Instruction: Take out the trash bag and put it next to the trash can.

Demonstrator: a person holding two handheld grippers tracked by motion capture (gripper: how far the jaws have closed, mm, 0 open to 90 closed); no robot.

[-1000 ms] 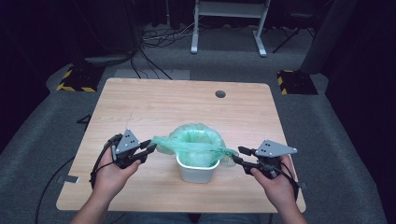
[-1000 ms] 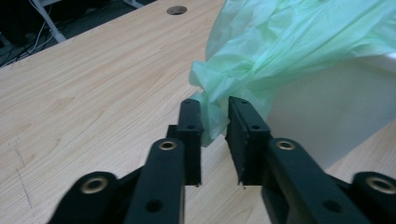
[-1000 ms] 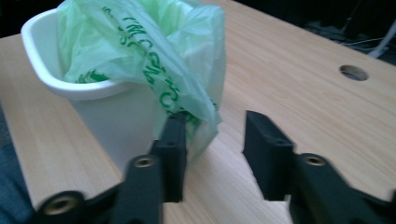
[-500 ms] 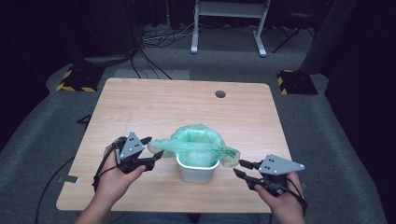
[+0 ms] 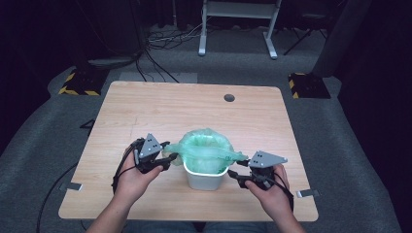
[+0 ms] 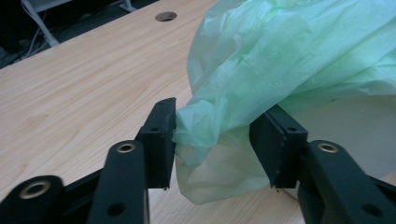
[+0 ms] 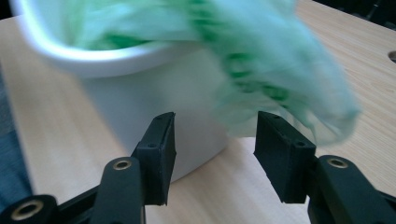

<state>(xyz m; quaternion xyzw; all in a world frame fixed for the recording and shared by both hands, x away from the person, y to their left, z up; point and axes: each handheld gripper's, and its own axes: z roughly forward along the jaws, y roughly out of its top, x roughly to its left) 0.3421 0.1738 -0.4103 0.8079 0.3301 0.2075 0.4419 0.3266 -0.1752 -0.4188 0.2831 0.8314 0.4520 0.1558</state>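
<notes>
Both grippers have been brought in closer to the bin since the earlier frame, and the bag's side flaps have been drawn down toward the rim. Left gripper is seen at the bag's left flap; its jaws have just been closing and stand approx. half open, w/ a bunched fold of the green bag between them, touching the left pad but not clamped by both. Right gripper is held low at the bin's right side; its jaws have just been opening, nothing is gripped, and the bag's right flap hangs just beyond them, blurred. White bin is stood on the wooden table, near the front edge, between the two hands, w/ the bag lining it and draped over its rim. Farther back, a round hole is seen in the tabletop
</notes>
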